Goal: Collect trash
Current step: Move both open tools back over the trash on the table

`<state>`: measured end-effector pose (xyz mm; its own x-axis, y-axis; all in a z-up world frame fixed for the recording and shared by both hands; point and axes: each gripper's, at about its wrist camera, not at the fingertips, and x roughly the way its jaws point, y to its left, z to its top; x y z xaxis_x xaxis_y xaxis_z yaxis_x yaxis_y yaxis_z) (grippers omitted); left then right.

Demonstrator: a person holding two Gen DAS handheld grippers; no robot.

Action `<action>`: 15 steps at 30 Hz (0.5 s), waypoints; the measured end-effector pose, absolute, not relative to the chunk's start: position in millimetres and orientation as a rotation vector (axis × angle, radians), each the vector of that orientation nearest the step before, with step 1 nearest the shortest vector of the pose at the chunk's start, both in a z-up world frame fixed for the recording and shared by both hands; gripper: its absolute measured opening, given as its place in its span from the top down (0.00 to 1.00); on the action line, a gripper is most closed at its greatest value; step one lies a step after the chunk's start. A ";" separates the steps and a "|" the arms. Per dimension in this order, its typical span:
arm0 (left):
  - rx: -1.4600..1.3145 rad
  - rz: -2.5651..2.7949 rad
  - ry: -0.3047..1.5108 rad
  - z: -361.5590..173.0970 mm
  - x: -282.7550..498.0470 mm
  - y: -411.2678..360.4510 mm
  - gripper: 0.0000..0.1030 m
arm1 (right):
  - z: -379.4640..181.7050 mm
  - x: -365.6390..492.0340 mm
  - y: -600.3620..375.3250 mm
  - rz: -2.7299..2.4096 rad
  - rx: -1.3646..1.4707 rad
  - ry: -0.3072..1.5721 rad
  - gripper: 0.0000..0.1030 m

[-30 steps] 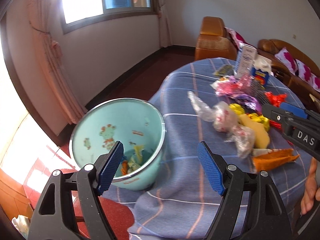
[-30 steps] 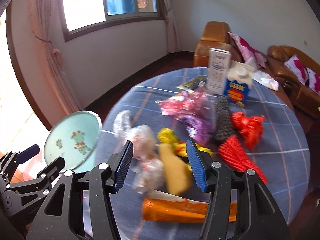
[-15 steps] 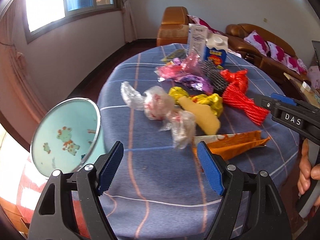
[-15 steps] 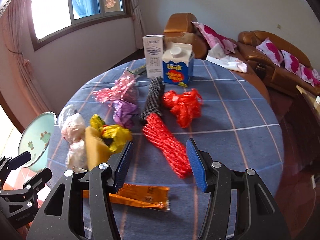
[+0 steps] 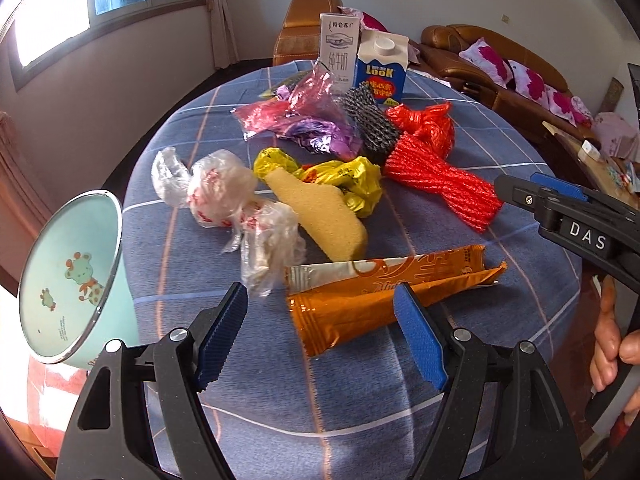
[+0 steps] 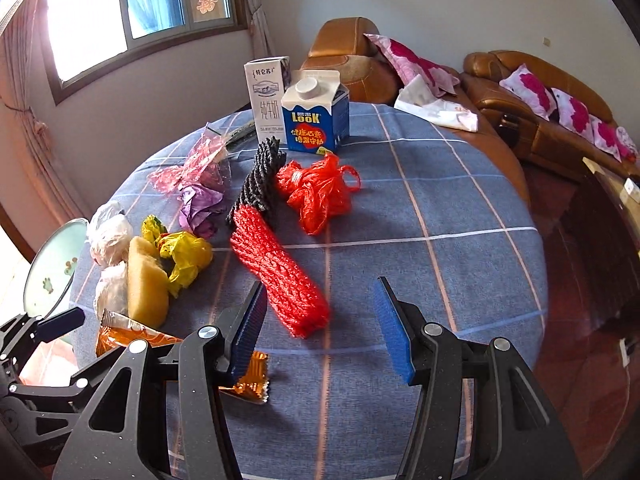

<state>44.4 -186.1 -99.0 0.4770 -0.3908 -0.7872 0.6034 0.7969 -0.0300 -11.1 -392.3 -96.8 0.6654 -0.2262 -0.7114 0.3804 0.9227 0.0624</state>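
Trash lies on a blue checked round table (image 5: 360, 392). An orange snack wrapper (image 5: 360, 300) lies between and just beyond the fingertips of my open, empty left gripper (image 5: 320, 332). Behind it lie a yellow sponge (image 5: 320, 216), clear plastic bags (image 5: 224, 196), a yellow bag (image 5: 352, 180) and red foam netting (image 5: 436, 180). My right gripper (image 6: 320, 320) is open and empty, with the near end of the red netting (image 6: 280, 272) between its fingertips. A mint-green bin (image 5: 72, 276) stands off the table's left edge.
At the back of the table stand a white milk carton (image 6: 268, 100) and a blue LOOK carton (image 6: 316, 116). Black netting (image 6: 260, 180), a red plastic bag (image 6: 320, 192) and pink and purple wrappers (image 6: 200, 188) lie mid-table. Brown sofas (image 6: 540, 112) stand behind.
Both grippers have swung right from the bin toward the trash. The left one moved in over the orange wrapper and the right one over the red netting. Both stayed open.
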 end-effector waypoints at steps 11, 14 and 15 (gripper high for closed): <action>0.317 -0.638 0.906 -111.9 39.5 -203.2 0.68 | -102.2 -26.8 -408.8 -0.370 0.218 0.786 0.46; 0.340 -0.649 0.889 -109.1 35.5 -203.0 0.69 | -105.3 -28.9 -412.0 -0.375 0.228 0.794 0.46; 0.351 -0.653 0.879 -107.6 34.4 -202.6 0.69 | -106.0 -29.6 -412.8 -0.377 0.229 0.796 0.46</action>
<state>34.4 -202.6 -107.6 0.4638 -0.3797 -0.8004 0.6562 0.7543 0.0224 -29.6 -412.8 -106.0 0.6379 -0.2420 -0.7311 0.4121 0.9093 0.0585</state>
